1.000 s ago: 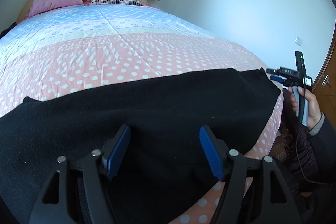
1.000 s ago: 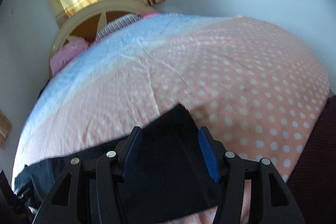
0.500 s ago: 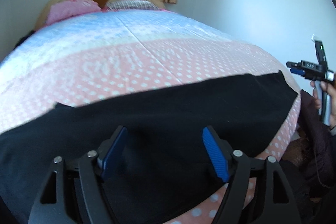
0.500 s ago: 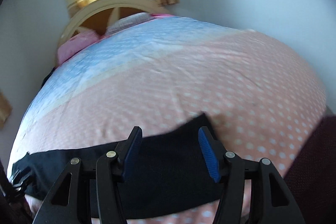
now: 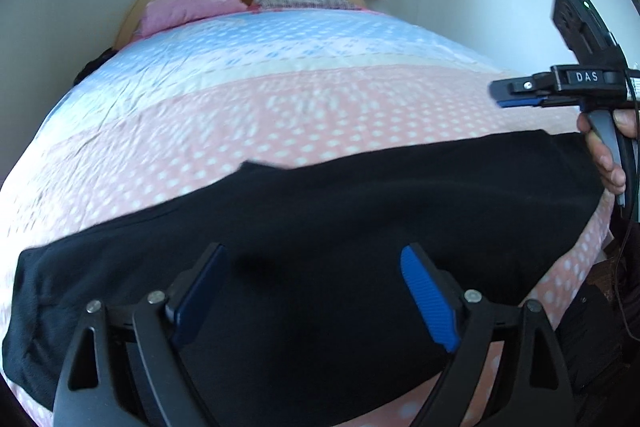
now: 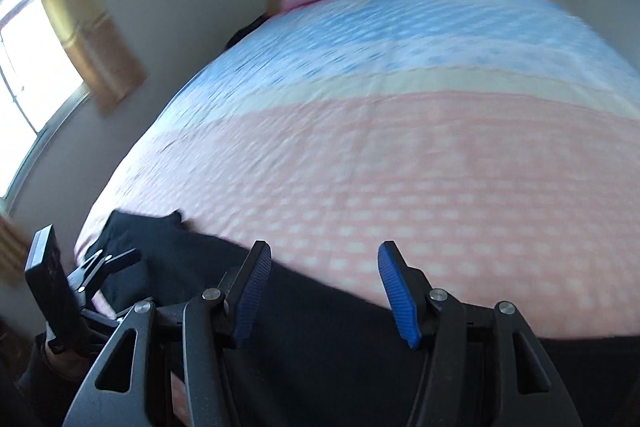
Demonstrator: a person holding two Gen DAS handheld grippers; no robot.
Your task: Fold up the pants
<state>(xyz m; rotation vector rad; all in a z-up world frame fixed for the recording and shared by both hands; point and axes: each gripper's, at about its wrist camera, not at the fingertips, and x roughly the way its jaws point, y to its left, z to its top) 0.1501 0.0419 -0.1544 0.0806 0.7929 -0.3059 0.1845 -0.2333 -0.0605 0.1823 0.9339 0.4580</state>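
Left wrist view: the left gripper (image 5: 316, 295) hangs above the black pants (image 5: 320, 227) with its jaws spread wide and nothing between them. The pants lie directly beneath and ahead of its fingers, stretched in a long band across the near, pink polka-dot part of the bedspread (image 5: 280, 99). Off to its right, the right gripper (image 5: 520, 95) is held up in a person's hand (image 5: 606, 151), above the cloth's far-right end. A likely slip from here: closing on the middle of the band would pinch only the top layer, so the fabric underneath would drag and bunch.

Right wrist view: the right gripper (image 6: 324, 291) is likewise spread wide and empty, the pants (image 6: 320, 327) just under its fingers. The left gripper (image 6: 100, 267) sits to its left near the cloth's crumpled end. This view is motion-blurred, so a hasty grab may miss the edge. The fabric looks matte, soft and mostly flat, with an uneven far edge.
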